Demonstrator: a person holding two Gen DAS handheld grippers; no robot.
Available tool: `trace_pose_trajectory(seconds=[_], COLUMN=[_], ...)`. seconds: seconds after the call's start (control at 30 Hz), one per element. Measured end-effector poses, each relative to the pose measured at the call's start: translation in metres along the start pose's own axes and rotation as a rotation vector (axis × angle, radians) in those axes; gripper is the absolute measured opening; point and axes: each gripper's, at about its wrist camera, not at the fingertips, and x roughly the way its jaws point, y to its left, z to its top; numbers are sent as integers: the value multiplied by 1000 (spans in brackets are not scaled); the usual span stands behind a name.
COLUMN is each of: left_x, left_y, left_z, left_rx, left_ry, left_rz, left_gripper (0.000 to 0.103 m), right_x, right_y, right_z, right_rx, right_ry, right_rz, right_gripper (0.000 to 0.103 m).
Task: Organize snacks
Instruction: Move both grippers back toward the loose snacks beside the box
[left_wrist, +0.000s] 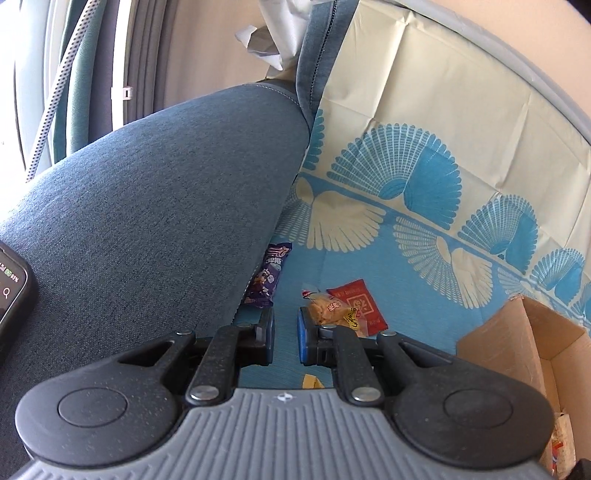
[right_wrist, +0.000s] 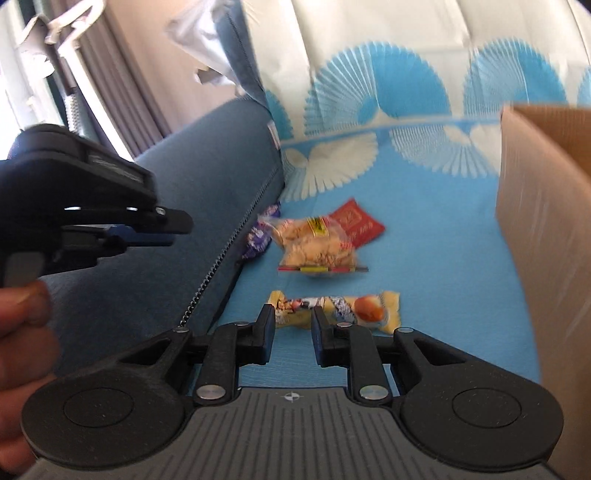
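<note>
Several snack packets lie on a blue patterned cloth (left_wrist: 417, 295). A purple packet (left_wrist: 267, 277) rests against the armrest. A clear bag of tan snacks (left_wrist: 328, 308) partly overlaps a red packet (left_wrist: 360, 302). My left gripper (left_wrist: 286, 317) hovers just short of them, jaws nearly together and empty. In the right wrist view a yellow packet (right_wrist: 354, 308) lies just beyond my right gripper (right_wrist: 293, 314), whose jaws stand close together with nothing between them. Behind it are the clear bag (right_wrist: 317, 243), the red packet (right_wrist: 360, 221) and the purple packet (right_wrist: 258, 236). The left gripper (right_wrist: 170, 229) hangs at the left.
An open cardboard box (left_wrist: 517, 343) stands on the cloth to the right, its wall (right_wrist: 546, 221) close beside my right gripper. A blue-grey sofa armrest (left_wrist: 147, 221) bounds the left side. A phone (left_wrist: 11, 291) lies on it. A person's hand (right_wrist: 22, 350) holds the left gripper.
</note>
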Motion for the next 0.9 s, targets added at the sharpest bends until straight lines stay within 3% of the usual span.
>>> trace_pose_trajectory(seconds=[0.07,0.2,0.37,0.63,0.73,0.77,0.8,0.83,0.9], left_x=[1,4,5,5,6,7,7,7,8], left_y=[-1,-3,-4,-7,-8,-8,-9,-9,-10], left_z=[0,-1,-2,-2,-2,-2,-2,-2,-2], left_rx=[8,18,31,56,60,61,62,59,60], left_ry=[0,3,5,-11,-10,-11,-11,-10,-11], left_rz=[4,6,8,9,13,13,14,15,15], left_gripper=[13,13,13,13,13,13,13,13,13], right_x=[8,22,40,63,65,65,64,65,64], right_y=[-5,-15,-26,-27,-19,-18,-17,-16,-15], right_z=[1,3,9,14,13,13,12,11,9], right_rx=[51,154,224,176,82,56,32,8,-25], right_ry=[15,47,66,97,95,85,84,87,92], right_rz=[-4,-2,3,-71,-104,-107,-123,-143,-163], right_gripper=[31,60,69,68,58,43,33,30,10])
